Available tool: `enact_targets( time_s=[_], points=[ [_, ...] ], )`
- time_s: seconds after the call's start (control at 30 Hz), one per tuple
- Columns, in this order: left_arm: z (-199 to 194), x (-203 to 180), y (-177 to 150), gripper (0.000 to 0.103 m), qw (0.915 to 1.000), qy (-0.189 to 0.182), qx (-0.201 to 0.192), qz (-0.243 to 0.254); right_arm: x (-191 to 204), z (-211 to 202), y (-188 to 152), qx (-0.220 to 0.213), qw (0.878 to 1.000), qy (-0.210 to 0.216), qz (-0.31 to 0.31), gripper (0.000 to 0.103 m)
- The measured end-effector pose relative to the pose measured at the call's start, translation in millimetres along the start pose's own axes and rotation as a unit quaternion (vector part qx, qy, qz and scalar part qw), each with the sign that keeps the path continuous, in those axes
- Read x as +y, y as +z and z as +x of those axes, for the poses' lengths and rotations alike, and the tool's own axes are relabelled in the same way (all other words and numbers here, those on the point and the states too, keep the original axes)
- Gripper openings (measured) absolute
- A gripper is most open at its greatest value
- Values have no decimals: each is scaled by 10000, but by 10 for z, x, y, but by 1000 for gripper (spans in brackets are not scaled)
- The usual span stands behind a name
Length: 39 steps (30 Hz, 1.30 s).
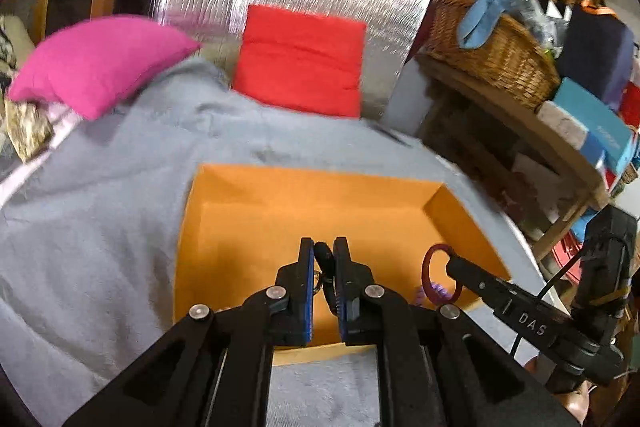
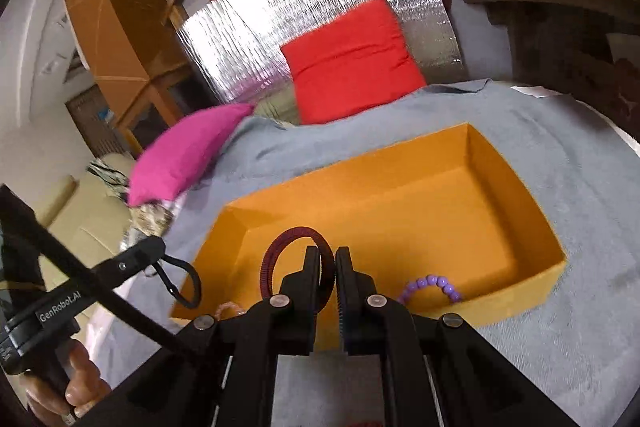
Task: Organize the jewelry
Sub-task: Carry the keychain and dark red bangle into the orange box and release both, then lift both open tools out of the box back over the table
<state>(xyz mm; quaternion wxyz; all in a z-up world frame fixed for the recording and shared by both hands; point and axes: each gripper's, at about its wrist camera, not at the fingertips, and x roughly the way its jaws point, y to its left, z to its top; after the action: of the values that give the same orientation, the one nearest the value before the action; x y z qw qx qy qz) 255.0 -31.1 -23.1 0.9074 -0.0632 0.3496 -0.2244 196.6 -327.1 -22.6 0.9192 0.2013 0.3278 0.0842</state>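
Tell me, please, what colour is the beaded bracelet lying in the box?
Purple beaded bracelet, clearest in the right wrist view.

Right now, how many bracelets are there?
3: dark red bracelet in right gripper, black bracelet in left gripper, purple bead bracelet in the orange box. Others may be hidden.

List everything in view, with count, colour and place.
box: 1, orange, open, on the blanket
blanket: 1, grey, under the box
beaded bracelet: 1, purple, inside the box
coiled ring: 1, dark red, held over the box
loop: 1, black, at the box's left edge
cushions: 2 red, 1 pink, behind the box
basket: 1, wicker, right shelf
left gripper: black, shut on the loop
right gripper: black, shut on the coiled ring
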Motion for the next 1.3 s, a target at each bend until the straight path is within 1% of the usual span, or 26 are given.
enact_targets(
  time_s=[0.13, 0.3, 0.4, 0.43, 0.47, 0.5, 0.53, 0.57, 0.6, 0.7, 0.77, 0.83, 0.93, 1.0, 1.07, 1.17, 1.3],
  points=[
    [227, 133, -9, 9, 9996, 115, 183, -180, -21, 245, 7, 206, 9995, -212, -96, 9],
    [363, 146, 57, 9, 9994, 201, 229, -152, -24, 395, 72, 250, 9990, -355, -127, 9],
    [375, 108, 51, 10, 9995, 187, 238, -105, -32, 438, 92, 276, 9991, -327, -44, 9],
    [374, 82, 50, 12, 9995, 193, 257, -34, -32, 436, 98, 270, 9991, -316, -52, 10],
    [364, 56, 50, 23, 9994, 233, 267, 32, -27, 421, 103, 242, 9991, -329, -88, 10],
    [345, 43, 47, 31, 9994, 248, 245, 63, -21, 399, 108, 215, 9990, -367, -109, 16],
    [315, 35, 41, 43, 9995, 250, 185, 77, -33, 369, 120, 184, 9990, -390, -87, 22],
    [279, 33, 39, 47, 9995, 274, 114, 80, -67, 332, 135, 139, 9994, -331, 8, 38],
    [245, 37, 41, 47, 9995, 291, 90, 77, -100, 288, 151, 62, 9996, -253, 110, 51],
    [119, 74, 48, 47, 9995, 318, 17, 45, -210, 74, 212, -271, 9988, -184, 351, 52],
    [15, 103, 27, 47, 9991, 415, -32, 65, -276, -93, 251, -468, 9979, -185, 415, 52],
    [-79, 123, -17, 47, 9988, 483, -58, 87, -370, -295, 274, -674, 9960, -246, 532, 52],
    [-214, 123, -115, 48, 9983, 556, -36, 191, -513, -523, 262, -822, 9931, -359, 752, 52],
    [-303, 99, -194, 52, 9975, 634, -26, 296, -603, -656, 220, -844, 9914, -428, 907, 52],
    [-389, 78, -280, 61, 9967, 721, -32, 381, -659, -764, 177, -840, 9903, -531, 969, 52],
    [-524, 74, -482, 66, 9962, 775, 23, 405, -701, -938, 20, -785, 9900, -647, 975, 52],
    [-609, 113, -812, 67, 9954, 791, 410, 344, -742, -1074, -239, -416, 9911, -764, 1007, 53]
  ],
)
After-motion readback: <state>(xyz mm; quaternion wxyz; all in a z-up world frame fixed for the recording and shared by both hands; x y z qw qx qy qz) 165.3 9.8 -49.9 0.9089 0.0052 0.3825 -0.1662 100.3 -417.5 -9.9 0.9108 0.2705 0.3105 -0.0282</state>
